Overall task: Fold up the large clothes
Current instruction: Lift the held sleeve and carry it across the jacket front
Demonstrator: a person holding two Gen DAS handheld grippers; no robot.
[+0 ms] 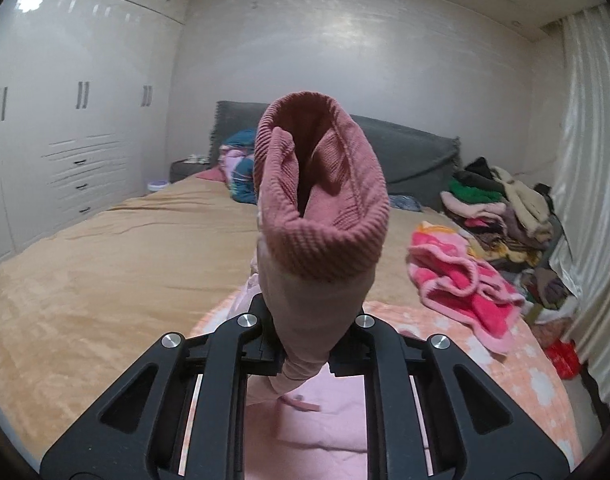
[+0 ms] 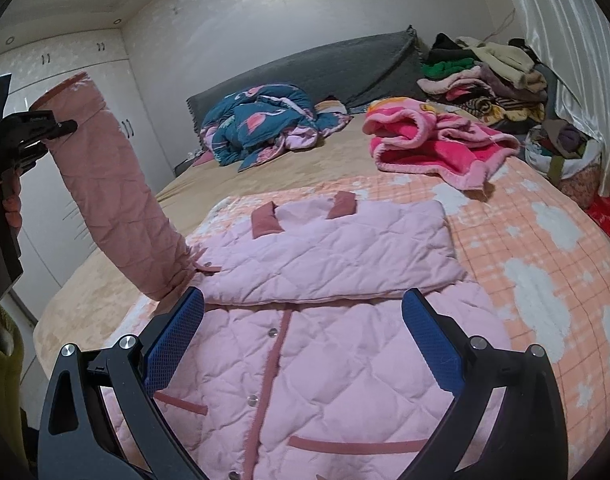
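Clamping the jacket's sleeve [image 2: 117, 196] near its cuff, the left tool [image 2: 45, 130] holds it lifted off the bed at about 9 o'clock in the right wrist view; its fingers are closed tight on the fabric. In the left wrist view the ribbed, dusty-pink cuff [image 1: 321, 192] stands straight up from between the black fingers of that tool [image 1: 305, 344] and gapes toward the camera.

The pink quilted jacket [image 2: 305, 360] lies flat on a peach blanket with white clouds [image 2: 545, 280], front side up, with a snap placket running down its middle. One part of it is folded across the chest as a flat rectangular panel [image 2: 337, 256], with two dusty-pink tabs at its far edge.

The right tool [image 2: 303, 332] hovers low over the jacket, jaws spread wide and holding nothing, its blue pads [image 2: 173, 344] on either side of the placket.

At 12 o'clock a crumpled teal quilt [image 2: 261, 124] sits against the grey headboard [image 2: 305, 68]. A bright pink fleece blanket [image 2: 437, 144] lies at 1 o'clock, and a heap of mixed clothes [image 2: 481, 80] is stacked beyond it by the curtain [image 2: 565, 40]. White wardrobes [image 1: 65, 120] line the far side of the tan bed [image 1: 105, 260].
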